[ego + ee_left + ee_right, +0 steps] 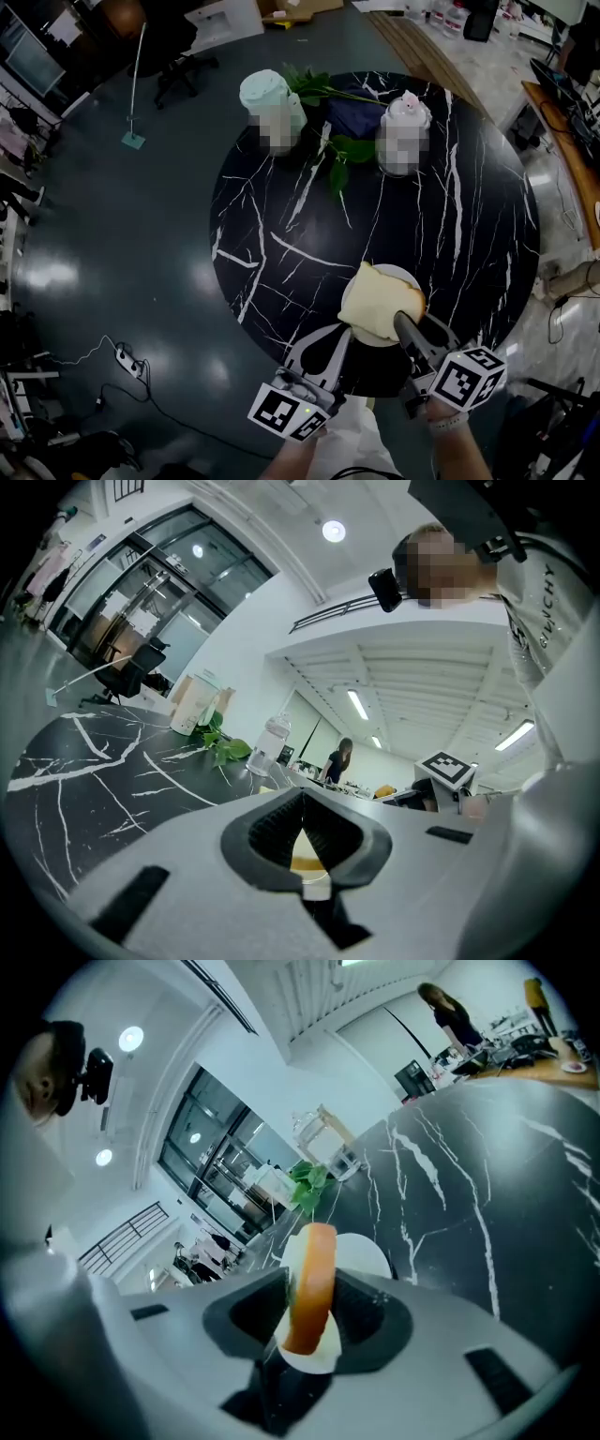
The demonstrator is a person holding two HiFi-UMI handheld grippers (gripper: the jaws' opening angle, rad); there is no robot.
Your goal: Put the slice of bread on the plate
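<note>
Over the plate (405, 277), right hand-held gripper (309, 1293) grasps the bread slice (380, 300); left hand-held gripper (302, 801) clenched

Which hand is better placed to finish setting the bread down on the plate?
Right. The right gripper holds the slice of bread by its near edge, tilted right over the white plate. The left gripper is shut and empty beside the plate.

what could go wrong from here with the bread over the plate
The slice of bread is pinched by one edge in the right gripper and hangs tilted over the plate; released like this, it may land partly off the rim.
The plate sits near the table's edge with the left gripper close beside it; a nudge might shift it off.
</note>
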